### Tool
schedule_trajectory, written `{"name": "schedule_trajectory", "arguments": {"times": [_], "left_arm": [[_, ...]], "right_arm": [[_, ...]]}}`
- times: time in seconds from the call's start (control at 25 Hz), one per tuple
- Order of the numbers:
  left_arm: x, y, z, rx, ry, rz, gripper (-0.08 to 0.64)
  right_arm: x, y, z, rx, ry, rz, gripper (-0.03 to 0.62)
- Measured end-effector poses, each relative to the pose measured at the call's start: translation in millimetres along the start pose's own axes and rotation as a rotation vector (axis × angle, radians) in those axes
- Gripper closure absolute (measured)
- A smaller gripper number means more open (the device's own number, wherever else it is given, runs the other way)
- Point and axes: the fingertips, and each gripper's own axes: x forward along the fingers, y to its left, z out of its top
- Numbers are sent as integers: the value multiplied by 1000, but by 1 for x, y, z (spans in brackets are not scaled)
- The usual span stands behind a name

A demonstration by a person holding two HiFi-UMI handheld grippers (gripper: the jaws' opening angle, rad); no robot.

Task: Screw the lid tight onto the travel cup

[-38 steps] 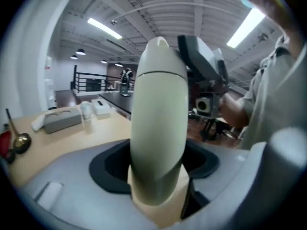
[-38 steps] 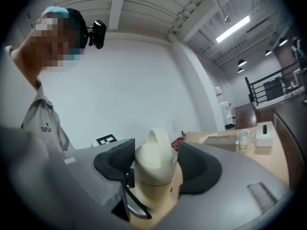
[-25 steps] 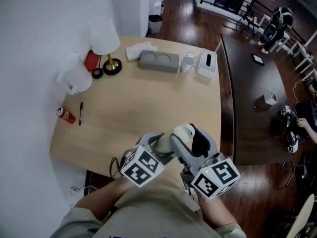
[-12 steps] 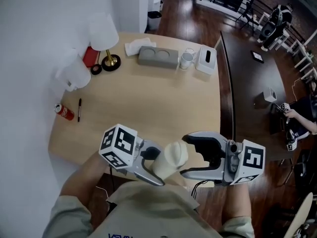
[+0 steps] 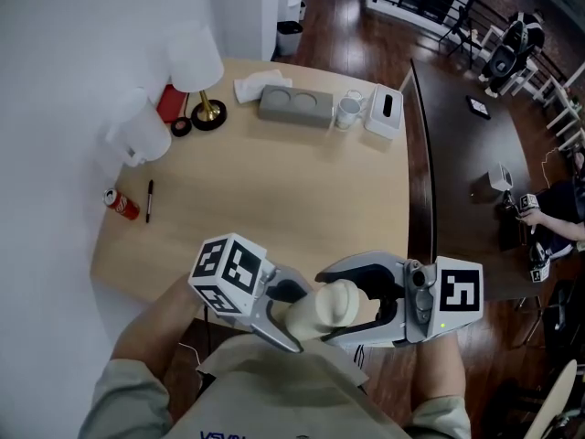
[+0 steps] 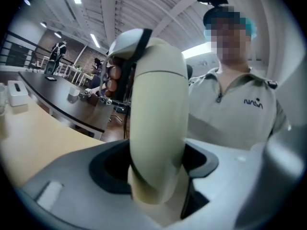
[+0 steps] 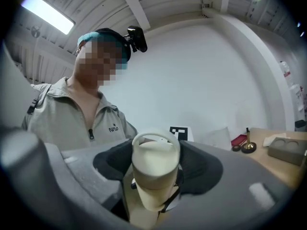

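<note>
Over pale table point(image 5: 274, 199) edge — cream travel cup point(image 5: 309, 316) clamped in left gripper point(image 5: 292, 316), right gripper point(image 5: 331, 307) just closing, grasping its lid point(image 5: 342, 300)

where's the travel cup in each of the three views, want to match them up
Head view: travel cup at bottom centre, just above the person's shirt.
Left gripper view: it fills the centre, running top to bottom.
Right gripper view: lower centre, one end towards the camera.
Shared landmark: the wooden table, at far left in the left gripper view and far right in the right gripper view.
</note>
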Motion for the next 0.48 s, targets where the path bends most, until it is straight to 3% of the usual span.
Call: {"name": "schedule_trajectory", "arguments": {"times": [0.12, 0.24, 0.48], "left_arm": [[-7, 13, 3, 3, -17, 91, 242], [-19, 35, 5, 12, -39, 243, 242], [-47, 86, 11, 26, -55, 683, 242]], "right_arm": [[-5, -11, 1, 5, -14, -78, 301], [-11, -31, 0, 10, -27, -203, 302], [-36, -76, -3, 18, -79, -552, 302]]}}
